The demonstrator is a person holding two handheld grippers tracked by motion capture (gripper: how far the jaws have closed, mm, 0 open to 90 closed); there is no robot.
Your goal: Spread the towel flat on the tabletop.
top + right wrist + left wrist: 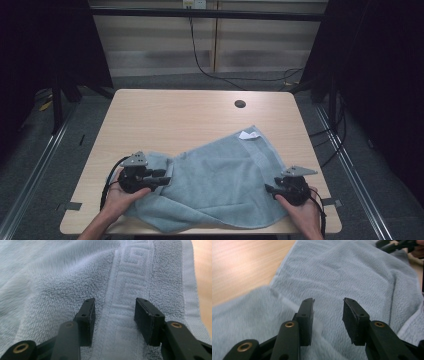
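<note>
Towel (225, 180) lies rumpled on near half of tabletop (165, 115), unfolded. I hold left gripper (162, 179) and right gripper (269, 189) over towel's opposite edges, fingers released, nothing grasped. Folding all ahead, I judge.

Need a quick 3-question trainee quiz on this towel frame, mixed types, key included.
1. True or false: the towel lies flat and fully spread on the table.
2. The right gripper has its jaws astride: A) a white label B) the towel's patterned band C) bare wood
3. What small white thing sits at the towel's far corner?

Key: 1 false, it is rumpled. 2 B. 3 a label.
</note>
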